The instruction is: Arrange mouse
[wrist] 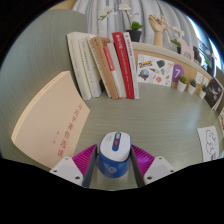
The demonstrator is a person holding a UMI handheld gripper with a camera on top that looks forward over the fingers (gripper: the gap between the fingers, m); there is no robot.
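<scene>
A blue and white computer mouse (113, 153) with a red wheel button stands between my gripper's (112, 163) two fingers, over the greenish desk surface (150, 115). The magenta pads (82, 157) press against both of its sides. The mouse's front points away from me, toward a row of books. I cannot tell whether it rests on the desk or is lifted off it.
A large tan book (48, 113) lies flat to the left. Upright books (105, 62), one with a red spine (125, 62), stand beyond the fingers. Small cards and potted items (185, 80) line the back right. A white paper (212, 140) lies at the right.
</scene>
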